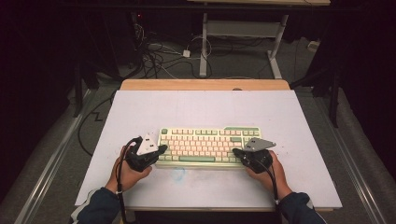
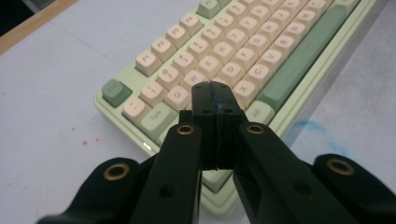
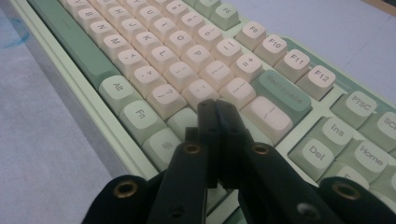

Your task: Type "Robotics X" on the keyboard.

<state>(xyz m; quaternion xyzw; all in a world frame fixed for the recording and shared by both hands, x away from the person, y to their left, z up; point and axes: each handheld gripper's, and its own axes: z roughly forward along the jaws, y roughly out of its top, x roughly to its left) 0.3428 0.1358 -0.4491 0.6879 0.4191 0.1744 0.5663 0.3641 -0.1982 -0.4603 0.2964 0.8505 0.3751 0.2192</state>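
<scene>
A pale green keyboard (image 1: 205, 145) with cream and green keys lies near the front middle of the white table. My left gripper (image 1: 161, 149) sits at its left end, shut, with nothing between the jaws. In the left gripper view the closed tips (image 2: 214, 88) hover over the keys near the left letter rows of the keyboard (image 2: 261, 51). My right gripper (image 1: 236, 152) sits at the right end, also shut and holding nothing. In the right gripper view its tips (image 3: 215, 103) are above the keys near the right shift area of the keyboard (image 3: 154, 51).
The white table top (image 1: 205, 109) has a wooden strip (image 1: 205, 84) along its far edge. A faint blue smudge (image 1: 178, 174) marks the surface in front of the keyboard. Cables (image 1: 159, 58) and a desk frame (image 1: 243, 32) stand on the floor beyond.
</scene>
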